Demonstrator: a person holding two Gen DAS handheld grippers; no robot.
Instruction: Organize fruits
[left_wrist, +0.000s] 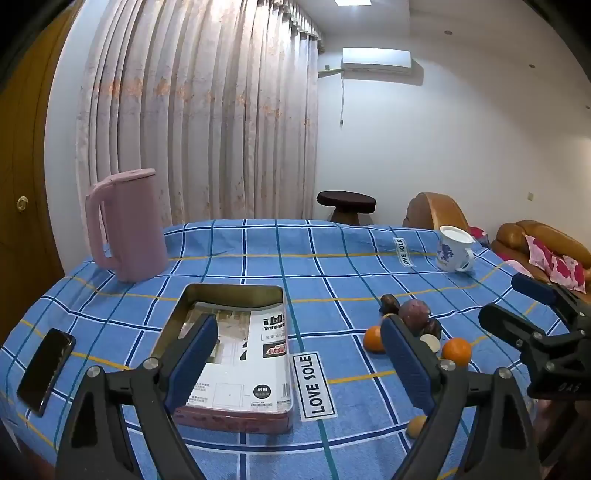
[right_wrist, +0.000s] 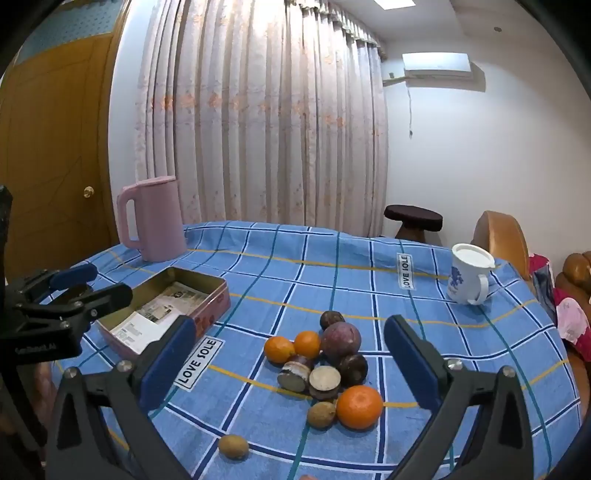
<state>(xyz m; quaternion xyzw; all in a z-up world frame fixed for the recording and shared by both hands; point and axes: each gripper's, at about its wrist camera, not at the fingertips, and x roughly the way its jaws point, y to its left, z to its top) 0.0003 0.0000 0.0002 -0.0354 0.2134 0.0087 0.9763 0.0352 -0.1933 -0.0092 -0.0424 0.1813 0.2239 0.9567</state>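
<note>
A pile of fruit lies on the blue checked tablecloth (right_wrist: 332, 258): three oranges, the nearest (right_wrist: 359, 407) in front, a purple passion fruit (right_wrist: 340, 339), dark cut halves (right_wrist: 324, 380), a small brown fruit (right_wrist: 321, 414) and another one apart (right_wrist: 233, 446). The pile also shows in the left wrist view (left_wrist: 413, 314). An open metal tin (left_wrist: 236, 347), lined with printed paper, stands left of the pile; it also shows in the right wrist view (right_wrist: 166, 310). My left gripper (left_wrist: 299, 354) is open and empty above the tin's near edge. My right gripper (right_wrist: 288, 354) is open and empty above the pile.
A pink jug (left_wrist: 125, 229) stands at the back left. A white and blue mug (left_wrist: 453, 249) stands at the back right. A black phone (left_wrist: 46, 369) lies at the left edge. A stool (left_wrist: 345, 205) and a sofa (left_wrist: 546, 240) are beyond the table.
</note>
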